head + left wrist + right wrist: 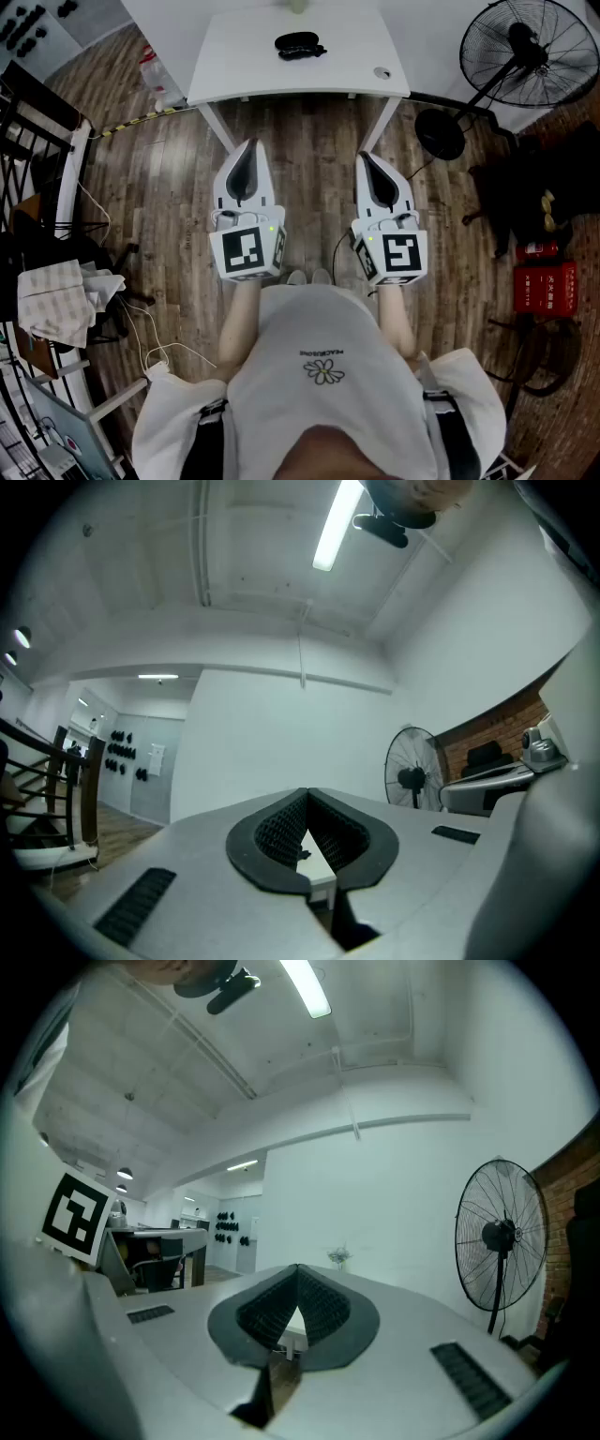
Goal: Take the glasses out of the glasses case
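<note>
Head view: stood back from the white rectangular table (281, 80), with the black oval glasses case (298, 44) lying on its top, well apart from both tools. Held the white left gripper (249, 145) and the white right gripper (365, 157) side by side above the brown wooden plank floor (309, 178), both aimed at the table.

Left gripper view: showed the left gripper (307, 799) closed tip to tip on nothing. Glimpsed, through the small gap under the tips, a strip of the table (321, 869) with the case (303, 853) as a dark speck on it. Caught the black pedestal fan (412, 766) at right.

Right gripper view: showed the right gripper (297, 1274) likewise closed and empty. Glimpsed a sliver of the table (292, 1332) through the gap. Caught the fan (502, 1232) at right.
</note>
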A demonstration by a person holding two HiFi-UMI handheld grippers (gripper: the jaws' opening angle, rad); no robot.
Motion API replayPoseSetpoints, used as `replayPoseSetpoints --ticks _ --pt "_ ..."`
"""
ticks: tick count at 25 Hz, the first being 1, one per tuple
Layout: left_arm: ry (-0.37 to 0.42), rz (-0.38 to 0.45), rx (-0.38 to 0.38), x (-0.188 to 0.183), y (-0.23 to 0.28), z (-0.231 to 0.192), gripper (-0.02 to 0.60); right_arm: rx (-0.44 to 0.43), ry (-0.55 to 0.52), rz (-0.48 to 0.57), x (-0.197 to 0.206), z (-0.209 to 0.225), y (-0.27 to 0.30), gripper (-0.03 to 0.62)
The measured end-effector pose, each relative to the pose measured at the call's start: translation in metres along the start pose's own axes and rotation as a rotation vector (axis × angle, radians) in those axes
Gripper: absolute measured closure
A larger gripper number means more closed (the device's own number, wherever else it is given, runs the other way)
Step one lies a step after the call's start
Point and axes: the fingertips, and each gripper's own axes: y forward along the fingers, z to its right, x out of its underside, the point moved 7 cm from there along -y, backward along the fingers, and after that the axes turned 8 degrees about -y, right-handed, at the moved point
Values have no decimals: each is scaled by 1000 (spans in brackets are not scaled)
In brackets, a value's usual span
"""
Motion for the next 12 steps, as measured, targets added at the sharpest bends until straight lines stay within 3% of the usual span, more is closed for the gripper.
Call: replayPoseSetpoints --ticks 7,12 --pt "17 -6 -1 2 13 7 566 -6 -26 -22 9 9 3 586" --pt "2 -22 -7 10 20 14 566 -26 47 -9 23 22 1 586"
